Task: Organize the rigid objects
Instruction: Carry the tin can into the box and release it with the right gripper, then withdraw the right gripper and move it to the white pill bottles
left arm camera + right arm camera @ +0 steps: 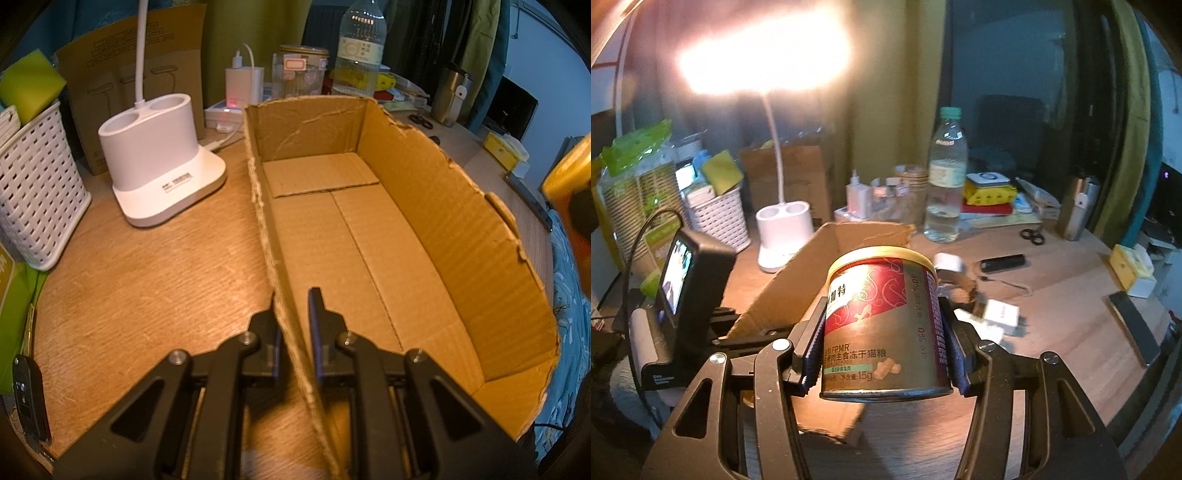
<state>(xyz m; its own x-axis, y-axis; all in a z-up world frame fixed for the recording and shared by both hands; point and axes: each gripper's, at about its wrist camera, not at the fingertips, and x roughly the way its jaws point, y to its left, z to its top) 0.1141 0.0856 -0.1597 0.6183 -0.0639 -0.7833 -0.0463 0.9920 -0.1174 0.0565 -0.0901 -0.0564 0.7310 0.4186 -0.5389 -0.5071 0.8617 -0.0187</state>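
Observation:
An open cardboard box lies on the wooden desk with nothing inside. My left gripper straddles the box's near left wall, one finger outside and one inside, pinched on it. My right gripper is shut on a red and gold cat food can and holds it upright above the desk, beside the box. The can's gold edge shows at the far right of the left wrist view.
A white lamp base and white basket stand left of the box. A water bottle, scissors, a black stick, a tape roll and small white boxes lie beyond the can.

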